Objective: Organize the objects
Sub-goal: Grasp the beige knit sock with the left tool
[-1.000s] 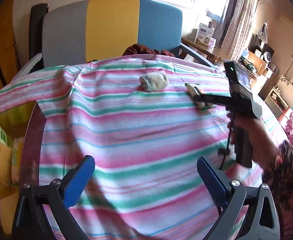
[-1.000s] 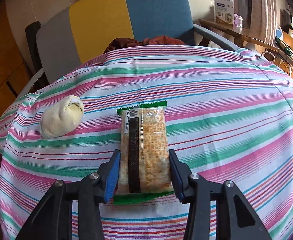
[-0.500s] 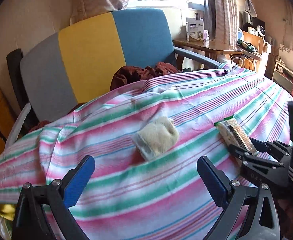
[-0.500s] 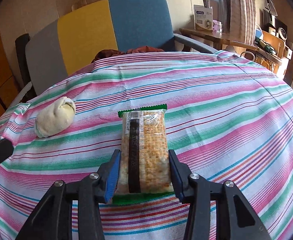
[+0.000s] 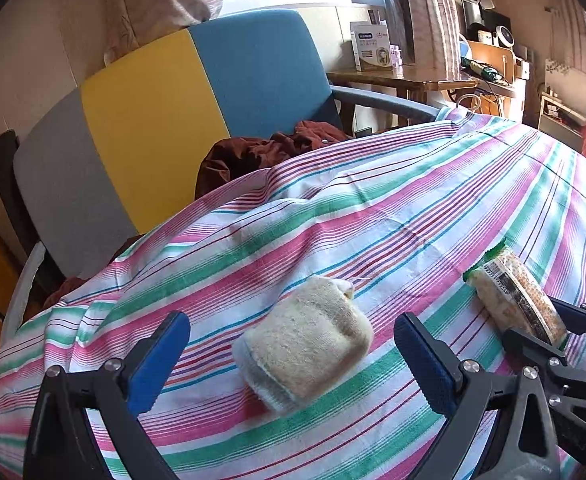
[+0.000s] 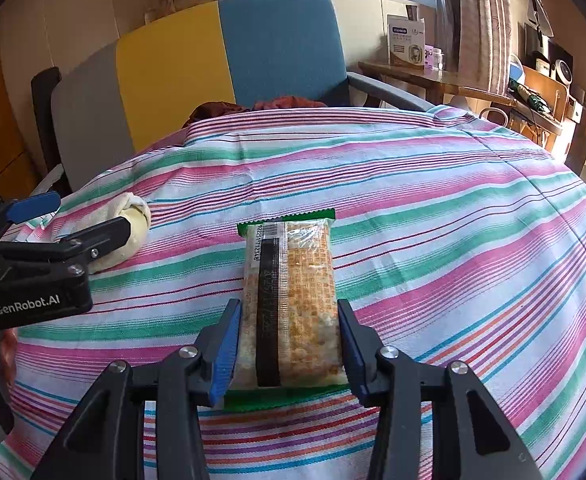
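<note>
I have a table under a striped cloth (image 6: pixel 433 200) in pink, green and white, which hangs over the far edge and is creased near the middle. Two things lie directly on it. A cracker packet (image 6: pixel 293 300) with green sealed ends lies flat, label seam up, near the middle of the cloth. Taking that packet as my landmark, a rolled cream sock (image 5: pixel 305 344) sits to its left and slightly farther back, apart from it, resting on the cloth.
</note>
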A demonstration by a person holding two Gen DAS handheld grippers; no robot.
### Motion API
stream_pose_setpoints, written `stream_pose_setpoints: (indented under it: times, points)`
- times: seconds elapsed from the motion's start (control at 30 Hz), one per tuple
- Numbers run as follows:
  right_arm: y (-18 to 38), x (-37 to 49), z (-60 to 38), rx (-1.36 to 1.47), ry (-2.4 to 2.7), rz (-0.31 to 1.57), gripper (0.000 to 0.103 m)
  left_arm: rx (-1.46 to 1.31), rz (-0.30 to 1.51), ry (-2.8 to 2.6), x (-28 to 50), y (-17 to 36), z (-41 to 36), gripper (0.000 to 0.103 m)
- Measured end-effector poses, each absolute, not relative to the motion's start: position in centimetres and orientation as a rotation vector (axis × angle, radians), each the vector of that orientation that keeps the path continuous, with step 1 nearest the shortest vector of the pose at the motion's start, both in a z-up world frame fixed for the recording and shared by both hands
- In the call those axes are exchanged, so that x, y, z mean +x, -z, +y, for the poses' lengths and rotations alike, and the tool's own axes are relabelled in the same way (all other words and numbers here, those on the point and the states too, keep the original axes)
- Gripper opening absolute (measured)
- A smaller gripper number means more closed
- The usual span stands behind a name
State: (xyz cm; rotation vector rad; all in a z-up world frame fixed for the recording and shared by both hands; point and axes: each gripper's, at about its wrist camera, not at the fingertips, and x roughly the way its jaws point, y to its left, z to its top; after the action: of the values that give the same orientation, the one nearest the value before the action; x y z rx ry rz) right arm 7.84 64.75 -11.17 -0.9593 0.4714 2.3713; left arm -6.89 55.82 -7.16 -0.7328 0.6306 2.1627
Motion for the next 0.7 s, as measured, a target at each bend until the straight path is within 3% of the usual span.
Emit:
stream_pose_setpoints:
  times: [0.1, 0.2, 0.37, 0.7]
  points:
    - [11.2, 7.8, 64.8, -0.956, -2.372, 0.472, 0.047, -0.737, 0.603, -2.176, -6.9, 7.6, 55.9, 0.095]
    - [11.2, 7.8, 64.8, -0.953, -2.370, 0.468, 0.047, -0.761, 0.610, -2.165, -6.8, 8.2, 56.2, 0.071]
    - [11.2, 7.8, 64.6, -0.948, -2.370, 0.464, 0.047, -0.724, 0.616, -2.172, -6.2, 8.2, 56.0, 0.063]
    - [10.8, 8.4, 64.5, -0.900, -2.361, 0.437, 0.046, -0.697, 0.539, -2.238, -4.1, 7.4, 53.1, 0.057]
